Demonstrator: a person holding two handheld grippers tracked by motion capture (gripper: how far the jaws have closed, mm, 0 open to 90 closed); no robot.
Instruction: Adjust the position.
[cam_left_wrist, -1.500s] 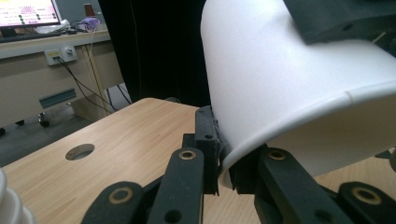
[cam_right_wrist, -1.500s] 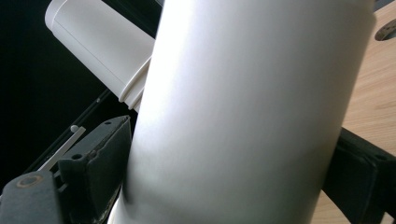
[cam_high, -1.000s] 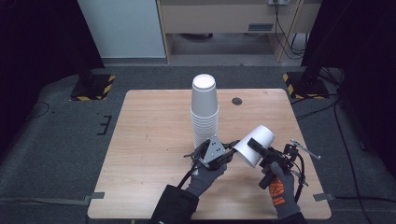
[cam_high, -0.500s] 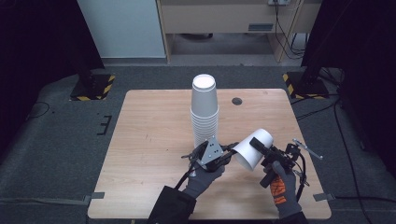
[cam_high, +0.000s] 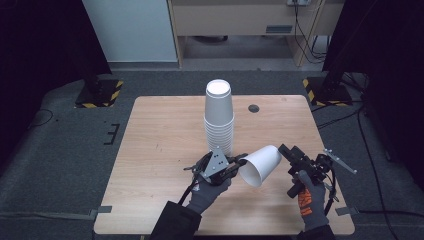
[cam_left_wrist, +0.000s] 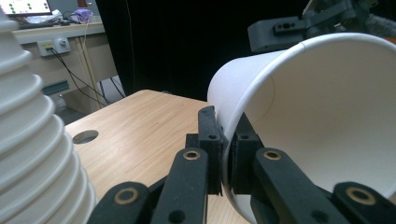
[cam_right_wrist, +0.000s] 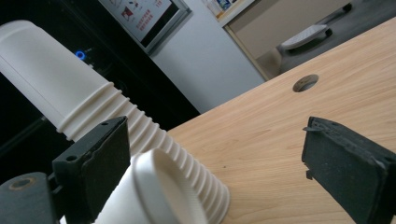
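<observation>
- The left gripper (cam_high: 235, 164) was clamped on the rim of the paper cup (cam_high: 260, 165), held tilted at lower centre of the frame.
- The right gripper (cam_high: 289, 157) was spread open at the cup's base, gripping nothing.
- The cup was judged light, thin and crushable; gentle rim pressure was advised.
- The cup stack (cam_high: 219, 117) was stood behind, at centre.

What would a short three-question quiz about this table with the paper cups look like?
1. True or false: the left claw pinches the rim of the loose cup.
2. How does the cup stack stand: A) mouths down, B) mouths up, C) on its side?
3. What state are the right claw jaws in?

Key: 1. True: its jaws clamp the rim wall. 2. A. 3. Open, spread wide, with the loose cup's base between them and untouched.
</observation>
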